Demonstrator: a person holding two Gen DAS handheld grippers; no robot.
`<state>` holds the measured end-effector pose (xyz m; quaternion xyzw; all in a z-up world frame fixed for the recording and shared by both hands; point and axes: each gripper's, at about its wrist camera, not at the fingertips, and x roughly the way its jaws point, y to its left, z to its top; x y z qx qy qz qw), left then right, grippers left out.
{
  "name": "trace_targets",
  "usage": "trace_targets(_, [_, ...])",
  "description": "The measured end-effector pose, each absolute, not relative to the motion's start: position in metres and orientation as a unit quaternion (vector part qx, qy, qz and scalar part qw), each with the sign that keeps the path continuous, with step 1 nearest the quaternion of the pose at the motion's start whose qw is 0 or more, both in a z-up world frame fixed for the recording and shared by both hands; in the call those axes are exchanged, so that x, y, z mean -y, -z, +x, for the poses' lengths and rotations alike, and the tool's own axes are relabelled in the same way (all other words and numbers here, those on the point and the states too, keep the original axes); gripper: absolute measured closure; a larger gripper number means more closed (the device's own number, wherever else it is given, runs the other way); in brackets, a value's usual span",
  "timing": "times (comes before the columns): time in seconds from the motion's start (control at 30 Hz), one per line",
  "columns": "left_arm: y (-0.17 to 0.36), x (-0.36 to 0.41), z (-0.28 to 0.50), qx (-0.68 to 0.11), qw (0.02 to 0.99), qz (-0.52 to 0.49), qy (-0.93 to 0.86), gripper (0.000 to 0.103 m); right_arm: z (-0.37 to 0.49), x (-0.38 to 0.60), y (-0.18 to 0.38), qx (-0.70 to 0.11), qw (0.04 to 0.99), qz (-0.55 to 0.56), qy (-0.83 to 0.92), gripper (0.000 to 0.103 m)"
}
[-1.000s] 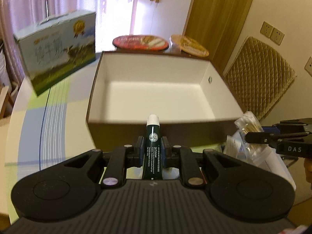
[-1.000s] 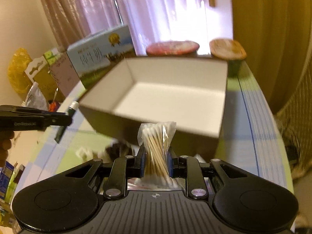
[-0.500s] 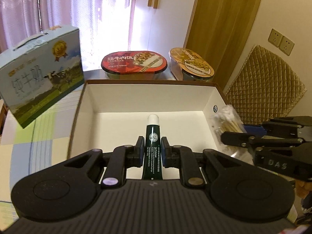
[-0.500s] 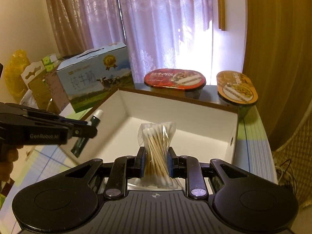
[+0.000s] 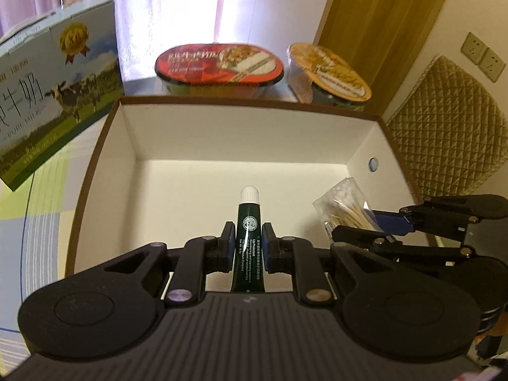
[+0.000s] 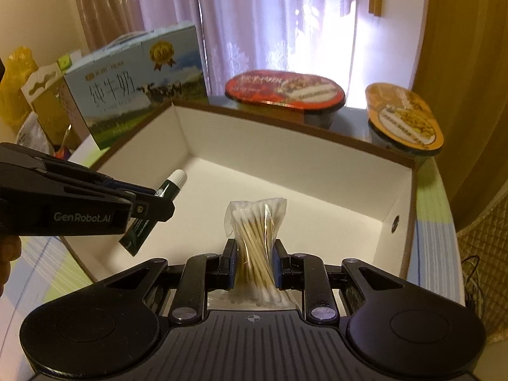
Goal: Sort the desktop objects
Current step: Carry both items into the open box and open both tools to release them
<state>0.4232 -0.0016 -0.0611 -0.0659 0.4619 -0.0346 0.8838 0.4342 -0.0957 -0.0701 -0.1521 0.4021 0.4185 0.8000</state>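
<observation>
- Over the last second you have carried both loads from outside the near wall of the box (image 5: 365, 141) to a spot above its open white floor; a second ago the tube's cap sat level with the front edge, and now it hangs well inside.
- Your left gripper (image 5: 248, 247) has its fingers closed tight on the dark green tube (image 5: 248, 238), white cap pointing forward and away from you, held clear above the floor, not resting on it.
- Your right gripper (image 6: 254, 262) has its fingers pinched on the clear bag of cotton swabs (image 6: 255, 238), squeezing its middle so the tips fan out above; it too hovers over the box interior, toward the right wall.
- Judged from this, both items are placed for release: the box holds nothing yet, so letting go of each should finish this pair.
- The two grippers sit close side by side, so open them with care to avoid a knock.
- The table (image 5: 41, 209) wears a pale cloth with green and blue blocks.
- Behind the box stand a milk carton (image 5: 54, 95), a red-lidded bowl (image 5: 219, 63) and an orange-lidded bowl (image 5: 333, 70), with lilac curtains (image 6: 270, 22) and a quilted chair back (image 5: 451, 120) beyond.
</observation>
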Motion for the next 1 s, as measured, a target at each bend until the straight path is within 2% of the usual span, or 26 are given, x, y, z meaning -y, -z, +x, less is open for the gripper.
trace_targets(0.7, [0.114,0.007,0.452,-0.532,0.845,-0.061,0.006,0.089,0.457,0.075,0.115,-0.479,0.741,-0.188,-0.432,0.084])
trace_targets(0.73, [0.115,0.007,0.452,-0.534,0.843,-0.061,0.007,0.087,0.457,0.073,0.116,-0.479,0.74,-0.194,-0.431,0.083])
trace_targets(0.77, [0.115,0.007,0.452,-0.535,0.843,-0.061,0.004,0.076,0.456,0.072,0.116,-0.478,0.74,-0.2,-0.43,0.076])
trace_targets(0.8, [0.115,0.007,0.452,-0.535,0.843,-0.059,0.003,0.07,0.456,0.072,0.116,-0.474,0.741,-0.206,-0.428,0.071])
trace_targets(0.83, [0.114,0.007,0.45,-0.531,0.846,-0.055,0.002,0.065,0.455,0.072,0.115,-0.469,0.744,-0.207,-0.429,0.055])
trace_targets(0.87, [0.114,0.007,0.449,-0.529,0.847,-0.049,0.0,0.063,0.456,0.074,0.115,-0.465,0.748,-0.205,-0.427,0.041])
trace_targets(1.0, [0.111,0.003,0.446,-0.526,0.849,-0.047,-0.003,0.055,0.459,0.077,0.112,-0.465,0.751,-0.198,-0.426,0.037])
